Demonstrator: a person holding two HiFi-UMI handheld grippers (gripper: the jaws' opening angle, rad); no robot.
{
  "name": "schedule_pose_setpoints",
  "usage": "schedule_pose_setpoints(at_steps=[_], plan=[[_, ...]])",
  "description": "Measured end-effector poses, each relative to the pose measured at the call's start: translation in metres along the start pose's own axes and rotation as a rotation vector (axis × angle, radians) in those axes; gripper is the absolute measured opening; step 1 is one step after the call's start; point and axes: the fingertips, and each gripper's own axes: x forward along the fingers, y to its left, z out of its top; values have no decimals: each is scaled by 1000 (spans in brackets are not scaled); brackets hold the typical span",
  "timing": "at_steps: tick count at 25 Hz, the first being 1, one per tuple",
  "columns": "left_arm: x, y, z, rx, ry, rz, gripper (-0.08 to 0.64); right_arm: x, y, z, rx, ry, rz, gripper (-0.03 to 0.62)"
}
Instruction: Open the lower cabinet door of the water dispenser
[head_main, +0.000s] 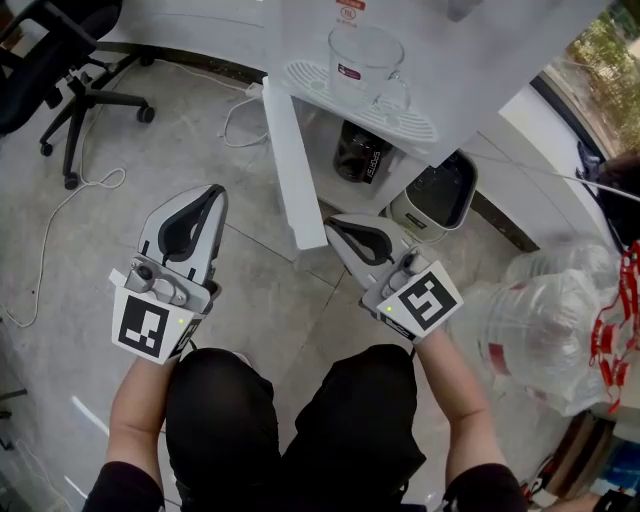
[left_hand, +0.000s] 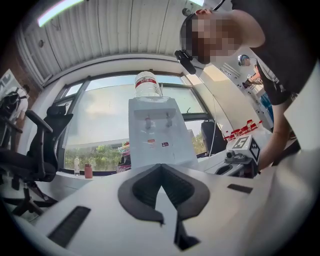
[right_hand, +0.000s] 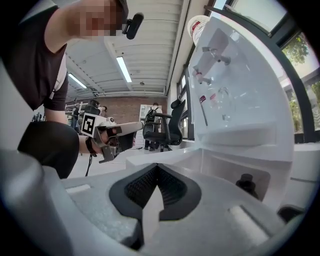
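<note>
Left gripper (head_main: 215, 192), head view: jaws together, nothing in them, over the floor (head_main: 250, 330) left of the lower cabinet door (head_main: 295, 165). Right gripper (head_main: 330, 222): jaws together too, empty, tips just beside the door's free lower corner; can't tell if touching. Door already stands wide open, sticking out from the water dispenser (head_main: 480, 50) toward the person, hinged at the dispenser's left front corner as pictured. Opening looks done. Open cabinet shows 1 dark jar (head_main: 362, 152). Glass pitcher (head_main: 362, 62) sits on the drip tray (head_main: 410, 122) above.

Left gripper view: pads meet at the tip, nothing between. Dispenser front is dead ahead with a water bottle (left_hand: 148, 85) on top. Door is hidden behind the gripper body. Right gripper is off to the right, well apart.

Right gripper view: pads closed, nothing clamped. Door panel lies edge-on just ahead of the tips, open cabinet to the right, jar inside.

Handling, my read: door looks like a thin, stiff, light plastic panel, smooth and probably slippery, no handle visible. Best hold is the free vertical edge farthest from the hinge, pinched across its thickness, or just nudged with closed tips.
</note>
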Motion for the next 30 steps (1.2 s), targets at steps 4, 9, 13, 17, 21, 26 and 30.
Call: schedule_pose_setpoints(at_steps=[4,9,13,17,21,26,30], plan=[[-11,11,1,31,6,32,8,19,16,-1,-6,14,74,3],[-24,21,1,32,27,62,8,50,39,13,-80,-55,193,3],[-32,31,1,49,32,88,8,68,51,9,-125,-9,224,3],[-39,39,-1,68,40,107,8,86,59,12,-98,-33,252,3],[-48,45,-3,61,51,128,8,101,65,12,-105,-33,266,3],[-57,53,-1,43,53,158,8,119,69,15,-37,-37,266,3],[-65,63,-1,66,53,191,8,134,74,17,-50,-34,280,3]])
